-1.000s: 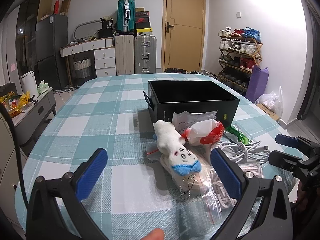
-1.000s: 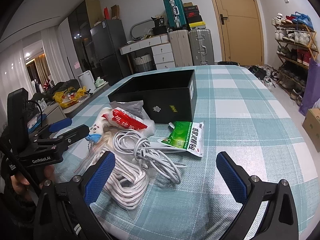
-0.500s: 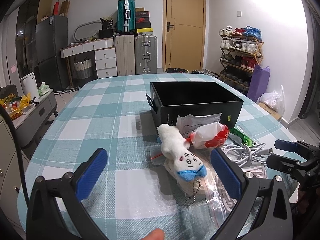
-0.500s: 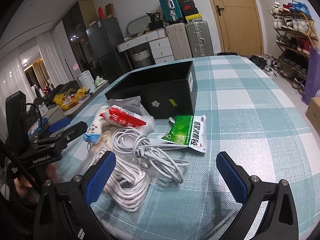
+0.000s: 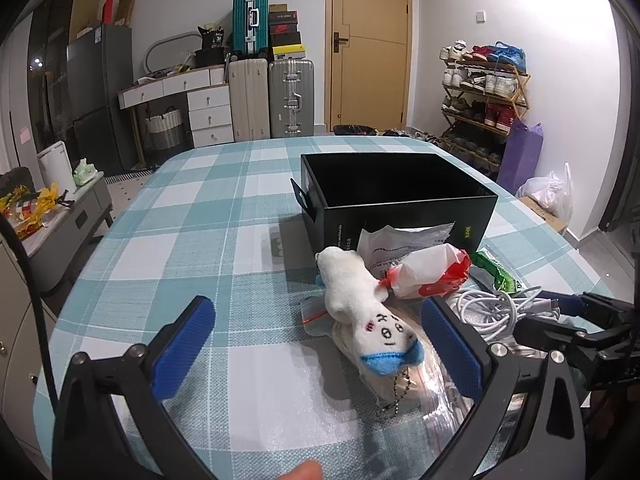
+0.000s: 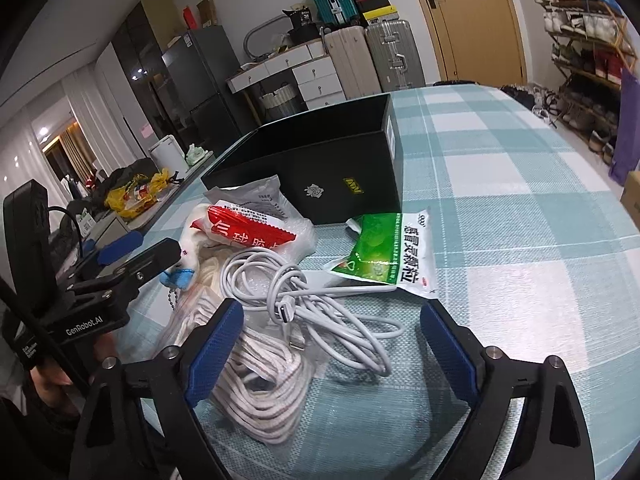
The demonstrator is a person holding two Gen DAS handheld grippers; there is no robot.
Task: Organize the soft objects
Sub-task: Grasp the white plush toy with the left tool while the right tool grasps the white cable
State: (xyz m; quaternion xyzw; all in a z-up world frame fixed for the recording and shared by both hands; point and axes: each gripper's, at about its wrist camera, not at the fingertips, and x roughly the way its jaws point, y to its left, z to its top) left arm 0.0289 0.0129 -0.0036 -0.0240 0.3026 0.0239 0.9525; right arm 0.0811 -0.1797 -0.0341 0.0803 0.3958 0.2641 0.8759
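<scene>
While both tools hover over the checked tabletop [image 5: 168,240], neither grips anything. Left tool [image 5: 318,344]: jaws wide apart, with the plush toy [image 5: 360,304] lying between the pads, untouched, on a clear zip bag [image 5: 432,384]. Right tool [image 6: 332,344]: jaws closing, pads not yet pressing; the white cable [image 6: 304,296] and the rope coil [image 6: 260,384] lie between them. A red-white packet [image 6: 248,228] and a green packet [image 6: 384,252] lie just in front of the open black box [image 6: 332,160], near the toy.
</scene>
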